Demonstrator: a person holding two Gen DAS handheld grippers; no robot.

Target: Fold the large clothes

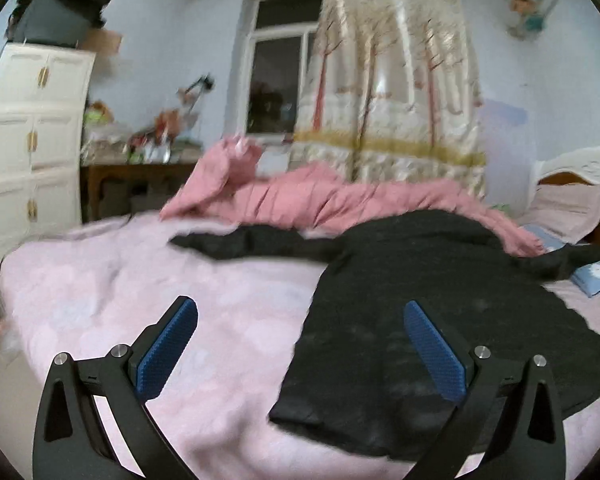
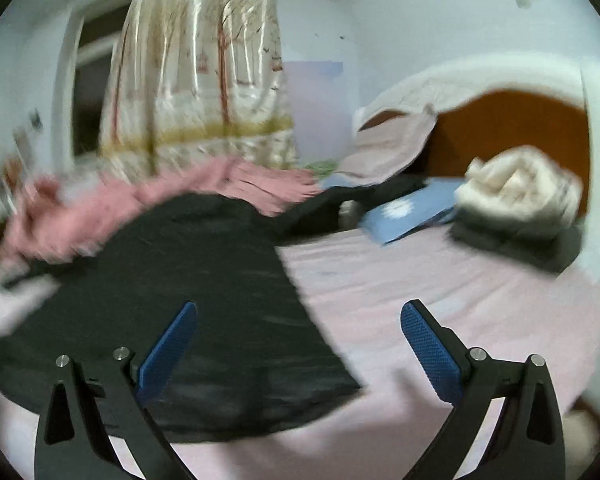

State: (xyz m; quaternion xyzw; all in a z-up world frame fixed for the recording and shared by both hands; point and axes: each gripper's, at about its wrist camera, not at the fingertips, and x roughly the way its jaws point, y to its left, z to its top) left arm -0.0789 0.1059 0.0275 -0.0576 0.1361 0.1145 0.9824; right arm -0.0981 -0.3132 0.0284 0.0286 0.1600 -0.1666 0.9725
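Here, my left gripper [image 1: 300,344] spread wide and empty above the pink bed [image 1: 120,292], my right gripper [image 2: 298,346] likewise parted, black garment [image 1: 400,320] laid flat mid-bed reaching its near edge, pink quilt [image 1: 300,196] bunched along the far edge.

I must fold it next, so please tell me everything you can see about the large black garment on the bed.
The large black cloth garment lies spread, unfolded, on the pale pink bedsheet. It looks thin and matte. One long sleeve stretches leftward; its far edge touches the crumpled pink quilt. The near hem lies flat. Neither gripper holds it.
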